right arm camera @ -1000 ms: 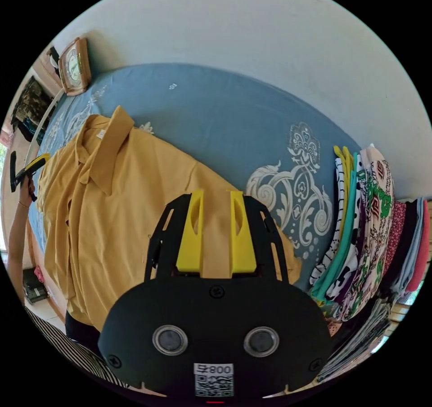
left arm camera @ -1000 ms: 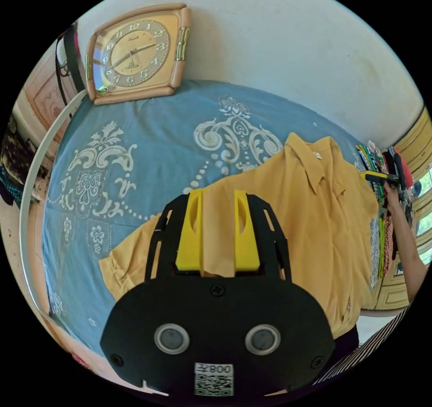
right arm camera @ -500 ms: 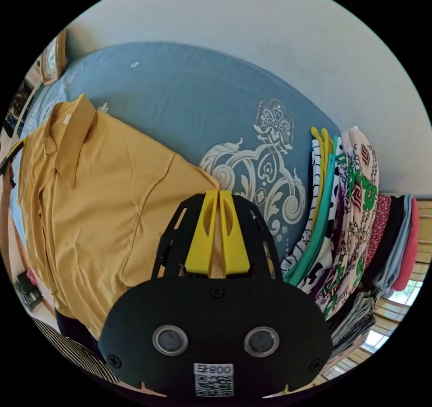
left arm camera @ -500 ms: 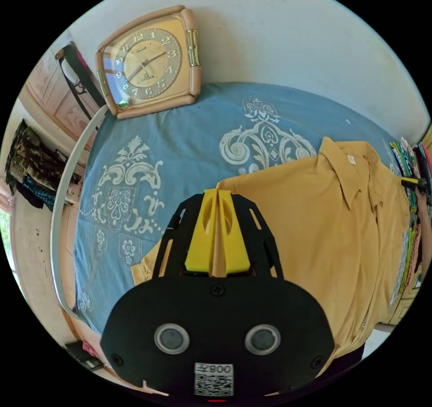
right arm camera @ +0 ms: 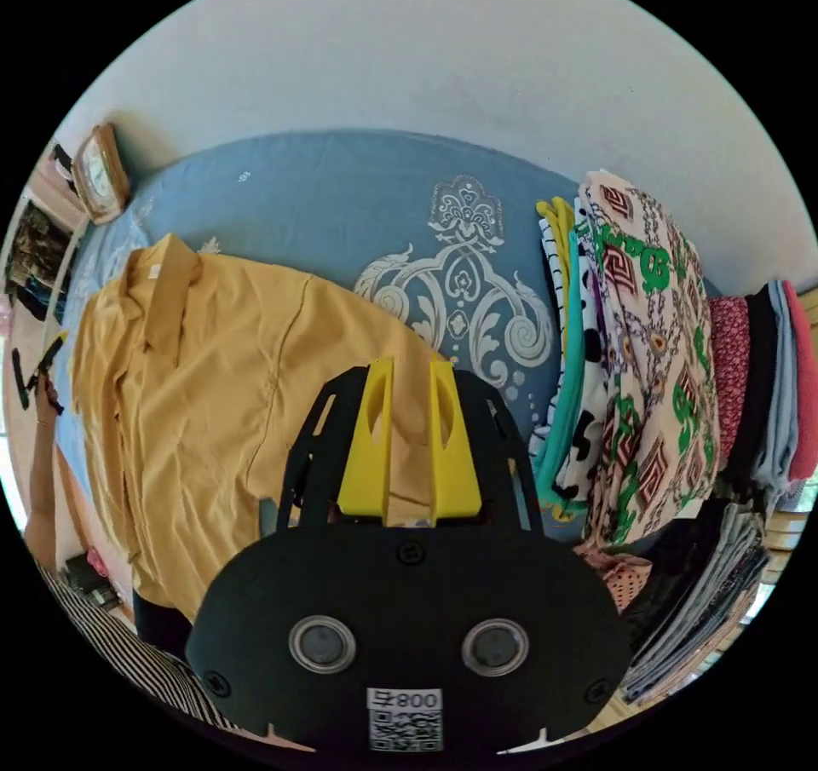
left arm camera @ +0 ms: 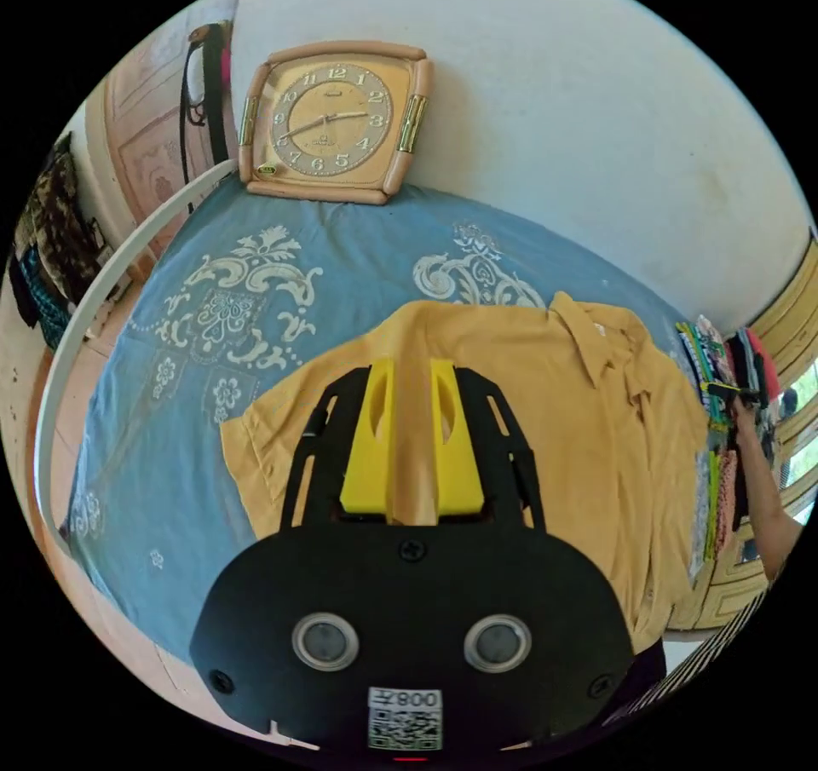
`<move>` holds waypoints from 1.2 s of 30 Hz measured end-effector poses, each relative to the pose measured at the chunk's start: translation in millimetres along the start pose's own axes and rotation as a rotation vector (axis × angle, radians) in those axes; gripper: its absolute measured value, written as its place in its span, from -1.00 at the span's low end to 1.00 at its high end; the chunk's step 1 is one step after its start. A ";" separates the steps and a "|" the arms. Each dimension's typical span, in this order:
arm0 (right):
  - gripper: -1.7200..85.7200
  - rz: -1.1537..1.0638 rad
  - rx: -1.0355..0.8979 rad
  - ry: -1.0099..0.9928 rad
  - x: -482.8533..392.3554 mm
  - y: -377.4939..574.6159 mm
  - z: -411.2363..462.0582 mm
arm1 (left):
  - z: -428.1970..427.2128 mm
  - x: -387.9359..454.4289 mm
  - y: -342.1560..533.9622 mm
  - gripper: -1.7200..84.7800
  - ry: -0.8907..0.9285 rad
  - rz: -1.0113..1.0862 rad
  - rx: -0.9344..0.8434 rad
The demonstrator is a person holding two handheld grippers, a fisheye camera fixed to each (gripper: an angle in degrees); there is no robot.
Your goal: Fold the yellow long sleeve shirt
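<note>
Bright, even daylight in both views; colours well saturated. Strong fisheye distortion: straight edges bowed toward the rim, black vignette outside the image circle. Blown-out highlights at the window at the right edge of the left gripper view and at the lower right of the right gripper view. Soft shadow under the clock, upper left. Reflected glare on its glass. Sharp focus at centre, slight softening toward the rim.

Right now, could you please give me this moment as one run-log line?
stage: sleeves spread | left gripper: open over yellow shirt | right gripper: open over shirt | surface: blue bedsheet | nearby: folded clothes stack
</note>
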State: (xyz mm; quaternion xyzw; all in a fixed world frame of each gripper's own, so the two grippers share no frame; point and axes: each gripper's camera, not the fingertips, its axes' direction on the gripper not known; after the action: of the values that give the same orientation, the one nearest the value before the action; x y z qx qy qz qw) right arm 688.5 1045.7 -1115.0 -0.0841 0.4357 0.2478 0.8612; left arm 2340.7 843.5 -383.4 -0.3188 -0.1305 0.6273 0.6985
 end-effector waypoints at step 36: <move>-0.92 0.413 0.033 -0.102 154.2 187.9 41.7 | -39.3 -61.8 253.0 -0.77 0.010 -0.084 -0.026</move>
State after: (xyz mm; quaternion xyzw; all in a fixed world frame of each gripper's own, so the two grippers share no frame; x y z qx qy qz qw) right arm 700.8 1277.5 -1198.5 0.0339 0.4035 0.4156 0.8145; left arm 2152.0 775.7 -554.0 -0.3252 -0.1482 0.5941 0.7207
